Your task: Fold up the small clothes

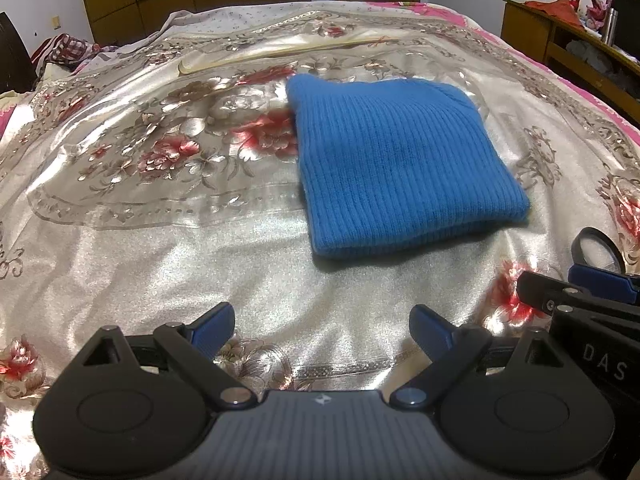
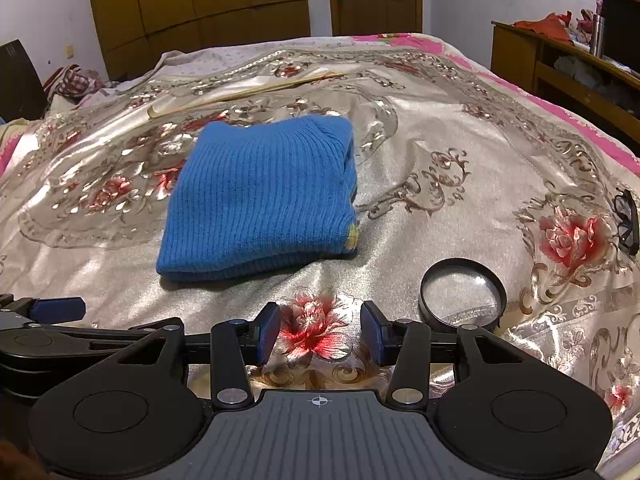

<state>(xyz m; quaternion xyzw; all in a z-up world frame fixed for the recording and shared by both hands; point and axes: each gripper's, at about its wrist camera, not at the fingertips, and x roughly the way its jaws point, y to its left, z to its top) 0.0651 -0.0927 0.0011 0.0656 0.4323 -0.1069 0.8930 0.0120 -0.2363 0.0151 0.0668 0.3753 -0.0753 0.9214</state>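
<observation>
A blue ribbed knit garment (image 1: 396, 164) lies folded into a flat square on the floral satin bedspread (image 1: 160, 240); in the right wrist view the same garment (image 2: 260, 200) shows a small yellow-green patch at its near right corner. My left gripper (image 1: 322, 330) stands open over bare bedspread, short of the garment's near edge, holding nothing. My right gripper (image 2: 320, 334) is open too, its blue pads either side of a red flower print, nothing between them. Each gripper shows at the edge of the other's view.
A black-rimmed magnifying glass (image 2: 462, 294) lies on the bed just right of my right gripper. Black spectacles (image 2: 627, 220) rest near the bed's right edge. A long thin stick (image 2: 240, 94) lies beyond the garment. A wooden desk (image 2: 560, 68) stands right of the bed.
</observation>
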